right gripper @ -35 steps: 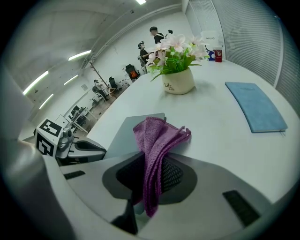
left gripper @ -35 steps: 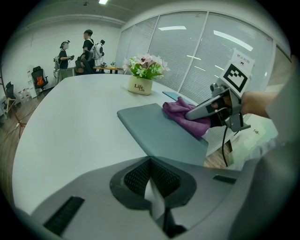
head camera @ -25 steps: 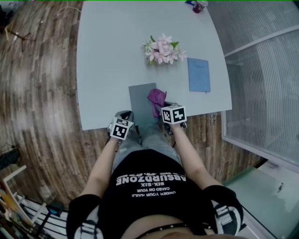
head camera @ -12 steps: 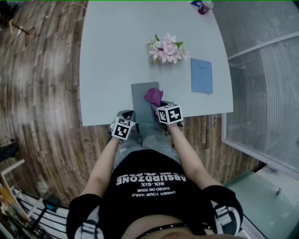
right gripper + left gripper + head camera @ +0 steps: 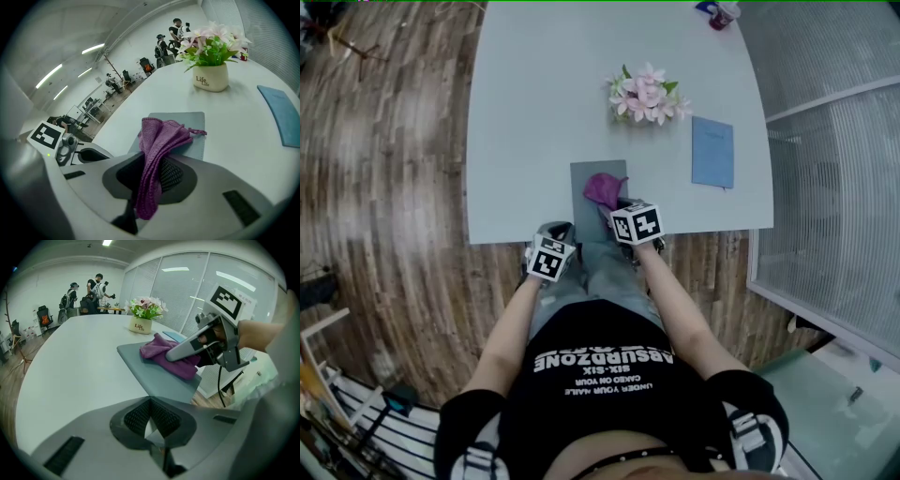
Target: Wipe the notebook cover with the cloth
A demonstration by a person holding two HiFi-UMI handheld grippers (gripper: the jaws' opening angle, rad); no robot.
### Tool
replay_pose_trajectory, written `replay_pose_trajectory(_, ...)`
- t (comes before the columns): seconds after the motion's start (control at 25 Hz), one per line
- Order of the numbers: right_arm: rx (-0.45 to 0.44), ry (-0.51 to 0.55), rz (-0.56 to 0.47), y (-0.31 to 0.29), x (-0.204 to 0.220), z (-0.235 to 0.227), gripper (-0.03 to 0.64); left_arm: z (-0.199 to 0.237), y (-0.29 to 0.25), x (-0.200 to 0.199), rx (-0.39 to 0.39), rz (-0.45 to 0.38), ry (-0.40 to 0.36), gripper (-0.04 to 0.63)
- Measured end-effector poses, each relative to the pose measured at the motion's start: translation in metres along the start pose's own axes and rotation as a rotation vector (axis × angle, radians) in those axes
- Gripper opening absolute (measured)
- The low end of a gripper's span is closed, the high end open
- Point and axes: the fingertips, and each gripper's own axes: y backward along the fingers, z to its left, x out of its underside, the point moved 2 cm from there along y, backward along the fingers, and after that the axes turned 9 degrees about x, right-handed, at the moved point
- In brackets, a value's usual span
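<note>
The right tongs (image 5: 157,174) are pinching the purple cloth (image 5: 161,138) in a bunched fold, its free end spilling forward onto the grey notebook (image 5: 194,123). The notebook lies flat at the near edge of the bench (image 5: 534,112), straight in front of the person. The left tongs (image 5: 151,414) are pressed together on nothing and hang at the bench edge just left of the notebook, not touching it. The wiping looks to be under way on the near half of the cover. To do it well, the right tongs should probably sit low enough that the cloth, not the hard tips, bears on the cover. Long strokes away from the person would reach the far half, which is bare. With the notebook so close to the edge, a pull toward the body may drag it off, so steadying a corner with the left tongs seems wise. The marker cube and the tongs' body hide the notebook's near edge, so whether it overhangs the bench is unclear. How much cloth actually lies flat against the cover cannot be made out.
</note>
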Motion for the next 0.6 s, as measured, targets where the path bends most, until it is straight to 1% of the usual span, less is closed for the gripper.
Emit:
replay_pose_trajectory(0.16,-0.034,0.018,0.006,-0.007,-0.003,0.016,0.08,0.0,0.003,0.006,-0.008,-0.001,0.012,0.014)
replay_pose_trajectory(0.32,-0.047,0.044,0.008,-0.014,-0.006,0.03,0.08,0.002,0.006,0.009,-0.018,-0.004,0.025,0.014)
replay_pose_trajectory(0.6,-0.082,0.049,0.001,-0.019,-0.006,0.048,0.08,0.003,0.011,0.015,-0.024,-0.012,0.036,0.014)
